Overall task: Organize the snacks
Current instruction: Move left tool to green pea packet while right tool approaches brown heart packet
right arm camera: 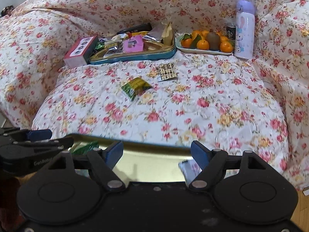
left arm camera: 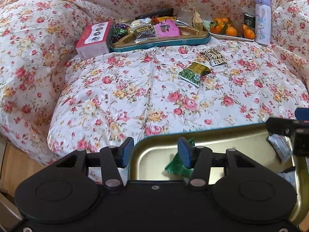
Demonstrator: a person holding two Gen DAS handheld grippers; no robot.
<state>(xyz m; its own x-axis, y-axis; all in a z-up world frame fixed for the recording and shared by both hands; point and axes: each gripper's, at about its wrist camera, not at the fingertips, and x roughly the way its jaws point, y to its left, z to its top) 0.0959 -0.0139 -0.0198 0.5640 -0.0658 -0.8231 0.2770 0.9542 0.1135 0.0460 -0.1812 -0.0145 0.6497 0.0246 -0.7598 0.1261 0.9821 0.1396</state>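
A gold tin tray (left arm camera: 222, 145) with a teal rim lies at the near edge of the floral cloth. My left gripper (left arm camera: 155, 152) is open and straddles the tray's left wall, one pad outside and one inside. A green foil candy (left arm camera: 176, 167) lies in the tray by the inner pad. My right gripper (right arm camera: 157, 153) is open over the same tray (right arm camera: 150, 168). A white packet (right arm camera: 187, 169) rests in the tray just inside the right gripper's right finger, and nothing is pinched. On the cloth farther out lie a green snack packet (left arm camera: 194, 72) and a brown patterned packet (left arm camera: 213, 57).
At the back stands a second teal tin (left arm camera: 160, 43) heaped with snacks, with a pink box (left arm camera: 92, 38) to its left. To its right are a plate of oranges (left arm camera: 231, 31), a dark can (left arm camera: 249, 20) and a white and purple bottle (left arm camera: 262, 19). Wooden floor shows below the cloth's left edge.
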